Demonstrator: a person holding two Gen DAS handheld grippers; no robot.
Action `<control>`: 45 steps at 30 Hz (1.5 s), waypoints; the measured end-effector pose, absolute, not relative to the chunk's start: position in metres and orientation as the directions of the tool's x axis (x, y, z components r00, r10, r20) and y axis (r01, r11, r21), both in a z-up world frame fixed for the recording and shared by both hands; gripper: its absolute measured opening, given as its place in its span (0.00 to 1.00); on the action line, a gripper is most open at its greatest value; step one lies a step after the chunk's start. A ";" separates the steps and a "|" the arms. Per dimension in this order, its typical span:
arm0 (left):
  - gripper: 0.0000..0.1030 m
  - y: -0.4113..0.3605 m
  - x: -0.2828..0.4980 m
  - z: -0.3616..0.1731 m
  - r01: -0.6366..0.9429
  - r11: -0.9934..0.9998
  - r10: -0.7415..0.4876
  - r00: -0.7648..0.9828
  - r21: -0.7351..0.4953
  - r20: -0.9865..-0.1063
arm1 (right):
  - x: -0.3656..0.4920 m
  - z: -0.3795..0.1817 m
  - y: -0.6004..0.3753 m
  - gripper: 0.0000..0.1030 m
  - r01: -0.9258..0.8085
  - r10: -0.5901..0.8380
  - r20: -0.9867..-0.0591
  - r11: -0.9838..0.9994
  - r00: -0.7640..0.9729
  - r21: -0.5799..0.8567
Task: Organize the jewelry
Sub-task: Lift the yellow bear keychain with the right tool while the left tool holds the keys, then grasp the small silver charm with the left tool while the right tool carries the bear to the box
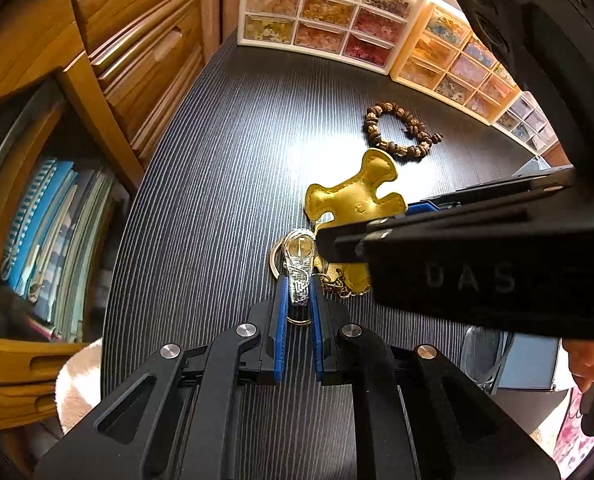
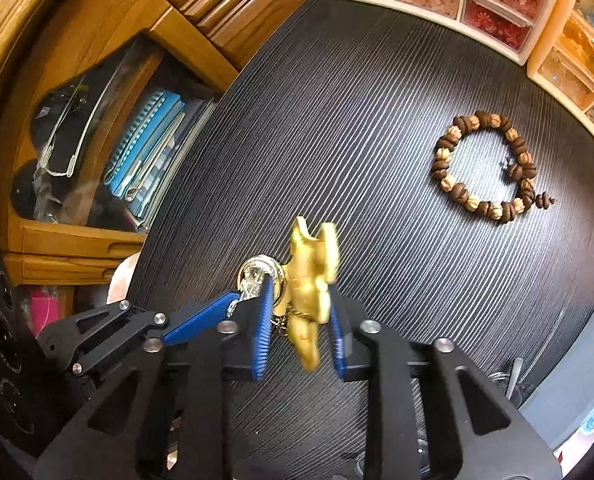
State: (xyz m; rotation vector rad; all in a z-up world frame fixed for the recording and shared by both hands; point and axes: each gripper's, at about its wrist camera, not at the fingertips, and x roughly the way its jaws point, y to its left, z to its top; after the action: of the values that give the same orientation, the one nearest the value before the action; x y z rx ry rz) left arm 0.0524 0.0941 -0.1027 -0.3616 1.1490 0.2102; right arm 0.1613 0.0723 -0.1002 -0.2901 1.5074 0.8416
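Left wrist view: left gripper clamped narrow on silver charm of the keychain. Gold puzzle-shaped leather tag lies at its 1 o'clock on dark ribbed table. Right gripper slightly parted around the tag, pads not pressing. Housing reads "DAS". Wooden bead bracelet further at 1 o'clock.

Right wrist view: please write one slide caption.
Gold bear charm between the right gripper's blue fingers; bead bracelet on the table.
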 end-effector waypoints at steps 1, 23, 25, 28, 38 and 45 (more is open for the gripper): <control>0.11 0.094 0.053 -0.103 -0.341 0.924 -0.024 0.401 -0.173 -0.916 | 0.162 -0.100 0.072 0.16 -0.643 0.303 -0.943 0.697 -0.138 0.318; 0.00 0.103 0.056 -0.060 -0.339 0.916 -0.029 0.477 -0.214 -0.878 | 0.166 -0.040 0.050 0.16 -0.652 0.387 -0.921 0.687 -0.046 0.321; 0.00 0.101 0.056 -0.055 -0.337 0.919 -0.019 0.483 -0.206 -0.875 | 0.166 -0.036 0.045 0.16 -0.647 0.395 -0.918 0.690 -0.039 0.324; 0.00 0.098 0.059 -0.053 -0.324 0.924 -0.023 0.483 -0.204 -0.875 | 0.166 -0.034 0.039 0.16 -0.641 0.400 -0.916 0.696 -0.028 0.324; 0.01 0.104 0.064 -0.061 -0.372 0.907 -0.014 0.437 -0.195 -0.899 | 0.170 -0.016 0.006 0.16 -0.611 0.463 -0.886 0.702 0.000 0.366; 0.03 0.108 0.080 -0.082 -0.439 0.886 0.011 0.339 -0.148 -0.941 | 0.171 0.037 -0.042 0.16 -0.634 0.533 -0.841 0.683 0.093 0.363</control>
State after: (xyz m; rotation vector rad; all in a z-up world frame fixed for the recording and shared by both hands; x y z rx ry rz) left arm 0.0795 0.1084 -0.0823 -0.4132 1.1977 0.3040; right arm 0.1708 -0.0415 0.0366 -0.1012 1.1966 0.8683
